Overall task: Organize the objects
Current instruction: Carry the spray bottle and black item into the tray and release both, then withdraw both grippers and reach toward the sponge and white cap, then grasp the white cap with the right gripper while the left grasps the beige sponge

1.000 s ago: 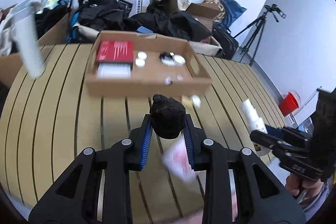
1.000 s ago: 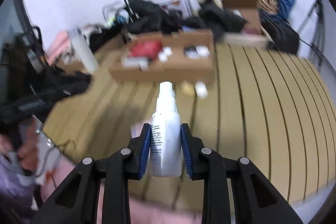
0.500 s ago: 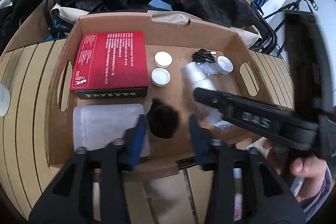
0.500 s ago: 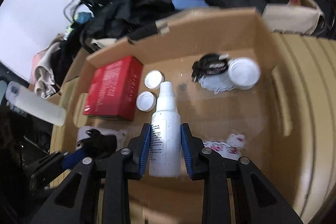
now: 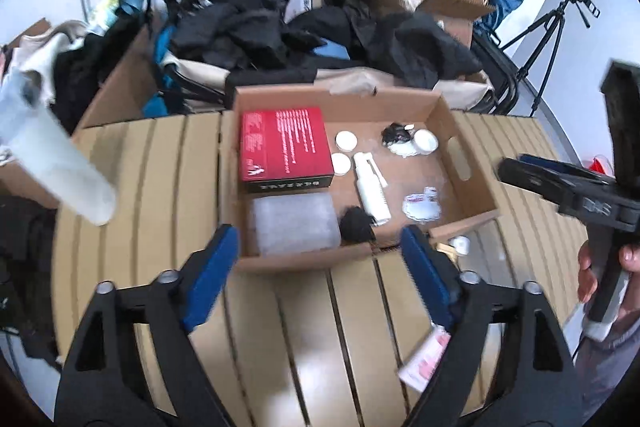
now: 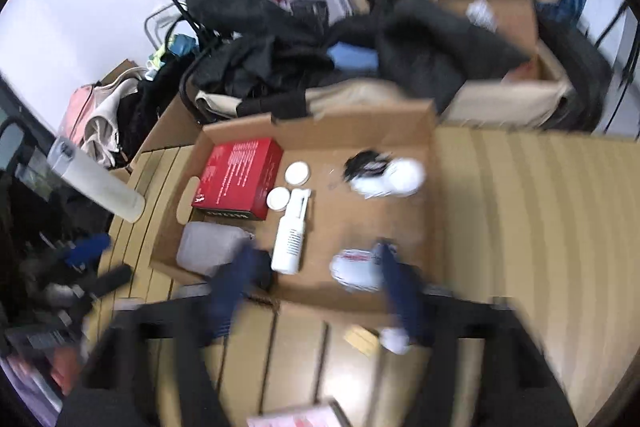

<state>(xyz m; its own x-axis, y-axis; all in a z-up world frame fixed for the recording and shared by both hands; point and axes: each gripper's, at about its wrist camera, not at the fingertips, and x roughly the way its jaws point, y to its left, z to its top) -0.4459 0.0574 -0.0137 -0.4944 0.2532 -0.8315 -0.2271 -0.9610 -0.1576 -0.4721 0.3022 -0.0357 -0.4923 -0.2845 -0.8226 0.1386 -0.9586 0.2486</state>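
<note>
A slatted tan table (image 5: 132,187) is seen against a white wall, with dark clothing, bags and cartons heaped behind it at twelve o'clock and a tripod (image 5: 548,23) at two o'clock. An open cardboard box (image 5: 472,163) rests on the slats. Inside it, the white spray bottle (image 5: 370,187) lies flat at centre, the black fuzzy object (image 5: 354,225) just beside its base at seven o'clock, and a red box (image 5: 284,143) at ten o'clock. The left gripper (image 5: 320,275) is held spread wide over the near edge, its jaws having just been opening, with nothing between them. The right gripper (image 6: 316,287), blurred, is likewise spread and empty, its jaws having just been opening.
</note>
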